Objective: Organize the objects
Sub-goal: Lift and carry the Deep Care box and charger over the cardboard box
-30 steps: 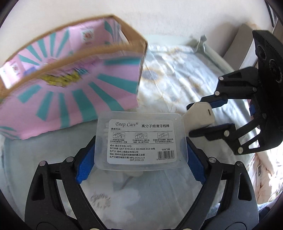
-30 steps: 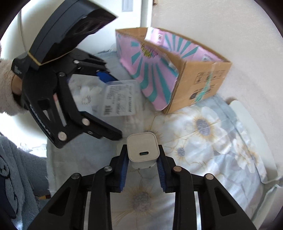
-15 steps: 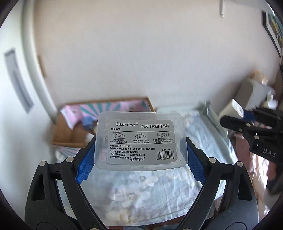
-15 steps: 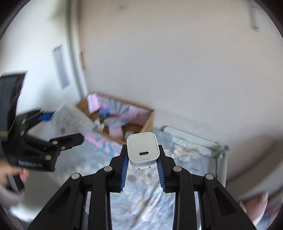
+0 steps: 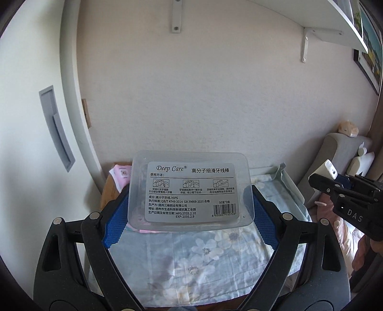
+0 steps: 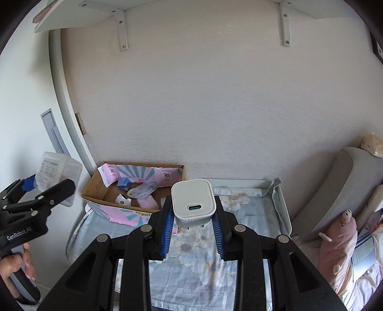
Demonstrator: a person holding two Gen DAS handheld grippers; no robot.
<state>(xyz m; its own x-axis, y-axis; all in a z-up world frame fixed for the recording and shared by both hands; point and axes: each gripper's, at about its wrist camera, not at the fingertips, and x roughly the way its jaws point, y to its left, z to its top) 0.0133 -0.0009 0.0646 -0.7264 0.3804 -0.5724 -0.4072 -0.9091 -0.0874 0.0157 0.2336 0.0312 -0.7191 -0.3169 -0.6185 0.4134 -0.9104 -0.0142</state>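
Having risen clear of the floral bed (image 6: 191,270) within the last second, both grippers now viewed the cardboard box (image 6: 134,189) from above and well apart. Left gripper (image 5: 190,213) was clamped on the clear floss-pick case (image 5: 190,189), right gripper (image 6: 192,223) pinched shut on the white charger (image 6: 192,202). Judged: both items remain unplaced, box partly filled, nothing blocking.

Ahead of me: plain off-white textured wall (image 6: 215,107), daylit. White shelf (image 6: 79,16) on brackets up top. Below, a bed with pale blue floral sheet (image 6: 198,241). Grey headboard cushion (image 6: 335,186) to the right; framed picture (image 5: 369,55) high right.
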